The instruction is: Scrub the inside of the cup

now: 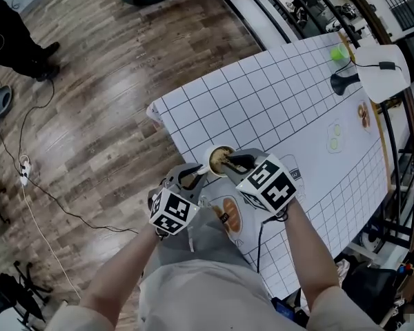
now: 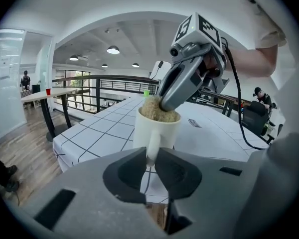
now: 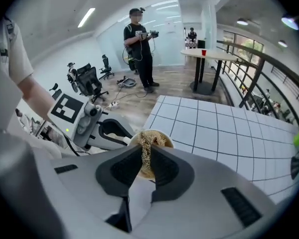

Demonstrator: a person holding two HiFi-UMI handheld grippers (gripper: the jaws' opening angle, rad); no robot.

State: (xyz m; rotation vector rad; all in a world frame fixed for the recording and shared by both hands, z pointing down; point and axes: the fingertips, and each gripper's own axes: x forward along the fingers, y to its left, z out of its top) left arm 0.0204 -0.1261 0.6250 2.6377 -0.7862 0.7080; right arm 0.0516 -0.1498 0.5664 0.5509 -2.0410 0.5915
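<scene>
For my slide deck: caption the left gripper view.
The left gripper grips the white cup by its handle while the right gripper presses a fibrous scrubber inside it.

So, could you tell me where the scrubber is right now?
In the right gripper view, the fibrous scrubber is pinched by the right gripper and sits inside the white mug, whose handle the left gripper holds.

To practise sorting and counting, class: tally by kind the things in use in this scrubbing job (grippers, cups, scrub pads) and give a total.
Grippers: 2 (left gripper, right gripper)
Cups: 1 (white cup)
Scrub pads: 1 (tan scrub pad)
Total: 4
</scene>
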